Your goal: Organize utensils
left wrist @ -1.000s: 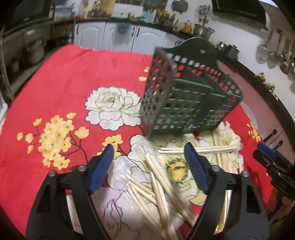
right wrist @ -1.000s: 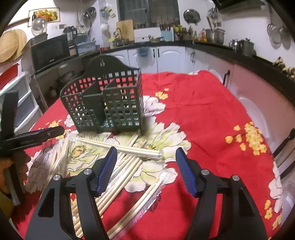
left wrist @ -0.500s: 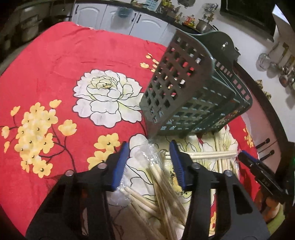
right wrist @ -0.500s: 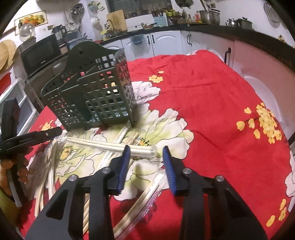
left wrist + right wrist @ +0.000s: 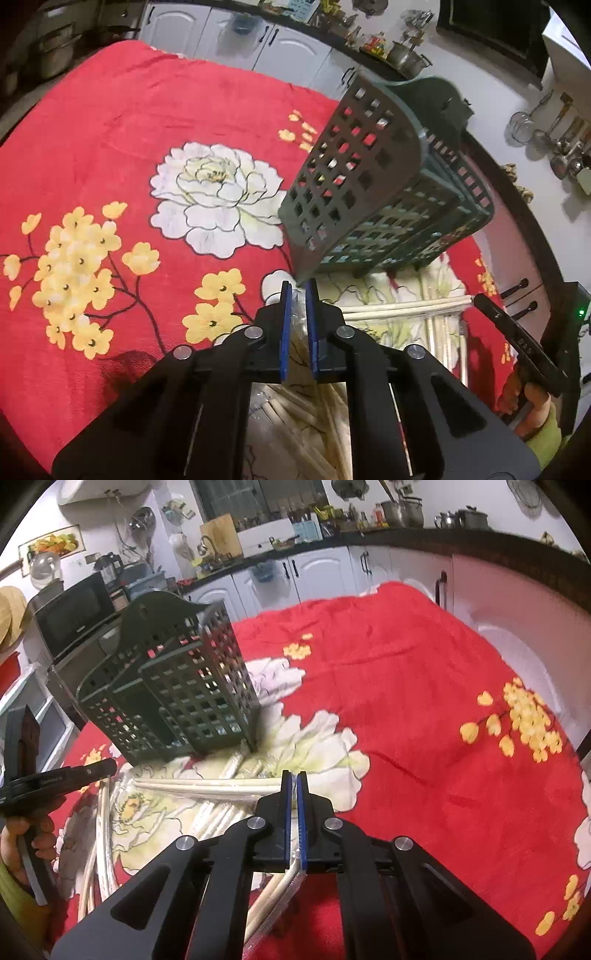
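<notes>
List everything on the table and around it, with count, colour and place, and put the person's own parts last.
Tablecloth: one, red with white and yellow flowers, covering the table.
Utensil basket: one, dark green lattice with compartments, standing on the cloth beyond the chopsticks.
Wrapped chopsticks: many, exact count unclear, pale wood in clear plastic sleeves, strewn on the cloth in front of the basket.
Microwave: one, black, on the shelf behind the basket.
Kitchen cabinets: white doors, along the far wall.
Pots: several, metal, on the counter.
Left gripper: black with blue pads, closed on a plastic sleeve.
Right gripper: black with blue pads, closed on a wrapped pair of chopsticks.
</notes>
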